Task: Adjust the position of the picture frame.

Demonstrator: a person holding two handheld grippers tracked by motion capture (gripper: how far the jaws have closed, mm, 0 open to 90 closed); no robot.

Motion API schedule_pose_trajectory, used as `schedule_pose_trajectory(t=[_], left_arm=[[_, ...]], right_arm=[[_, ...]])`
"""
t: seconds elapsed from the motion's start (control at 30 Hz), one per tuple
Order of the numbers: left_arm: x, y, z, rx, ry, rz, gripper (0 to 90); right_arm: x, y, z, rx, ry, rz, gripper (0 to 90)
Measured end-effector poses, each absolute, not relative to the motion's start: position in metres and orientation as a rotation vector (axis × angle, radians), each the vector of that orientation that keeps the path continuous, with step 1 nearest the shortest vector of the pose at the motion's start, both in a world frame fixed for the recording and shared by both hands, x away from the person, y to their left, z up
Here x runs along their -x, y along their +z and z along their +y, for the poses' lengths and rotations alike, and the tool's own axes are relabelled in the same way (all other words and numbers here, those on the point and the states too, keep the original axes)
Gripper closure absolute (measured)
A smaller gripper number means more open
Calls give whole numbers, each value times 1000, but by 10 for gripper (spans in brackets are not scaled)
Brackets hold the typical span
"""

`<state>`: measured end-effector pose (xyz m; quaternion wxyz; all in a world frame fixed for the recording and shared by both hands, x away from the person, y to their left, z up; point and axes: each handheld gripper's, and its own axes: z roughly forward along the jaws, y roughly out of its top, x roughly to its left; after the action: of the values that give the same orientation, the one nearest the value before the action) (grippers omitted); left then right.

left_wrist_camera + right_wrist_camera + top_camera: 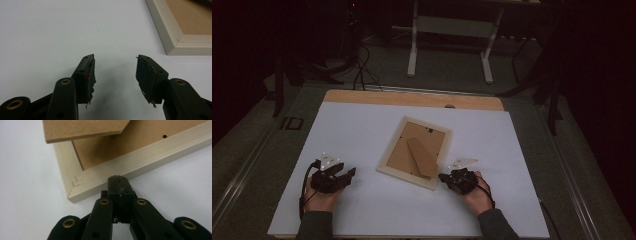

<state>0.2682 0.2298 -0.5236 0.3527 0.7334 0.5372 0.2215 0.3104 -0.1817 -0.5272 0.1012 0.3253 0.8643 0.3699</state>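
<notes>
Two forearms in dark sleeves enter at the bottom of the high view, each hand gripping a black two-jaw tool over the white tabletop sheet. Nearest on the left, the left gripper rests low on the sheet with its jaws spread apart and nothing between them; in the left gripper view its worn black pads stand wide over bare white surface. On the other side, the right gripper has its jaws clenched together on nothing, its tip right up against the near edge of the pale wooden picture frame with brown fibreboard backing. That frame lies face down near the middle of the sheet, turned at an angle, with a brown easel stand lying across its back. The right gripper view adds detail: the closed tip meets the frame's cream moulding beside a mitred corner, and the easel stand is lifted off the backing, overhanging the rail. From the left gripper view, the frame's corner sits well off to the upper right, apart from those jaws. Beyond the sheet, a strip of bare wooden table edge shows.
</notes>
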Motion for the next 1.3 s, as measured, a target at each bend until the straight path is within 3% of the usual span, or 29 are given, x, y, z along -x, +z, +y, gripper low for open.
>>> schedule_pose_trajectory(t=[0.37,0.87,1.3], left_arm=[[-268,-525,227,-1910,570,1383,517],[-271,-524,210,-1974,557,1329,657],[-284,-523,200,-1967,543,1342,661]], right_arm=[[-306,-529,-162,-902,1129,2596,899],[-311,-527,-131,-803,1120,2667,898],[-315,-526,-109,-737,1143,2701,899]])
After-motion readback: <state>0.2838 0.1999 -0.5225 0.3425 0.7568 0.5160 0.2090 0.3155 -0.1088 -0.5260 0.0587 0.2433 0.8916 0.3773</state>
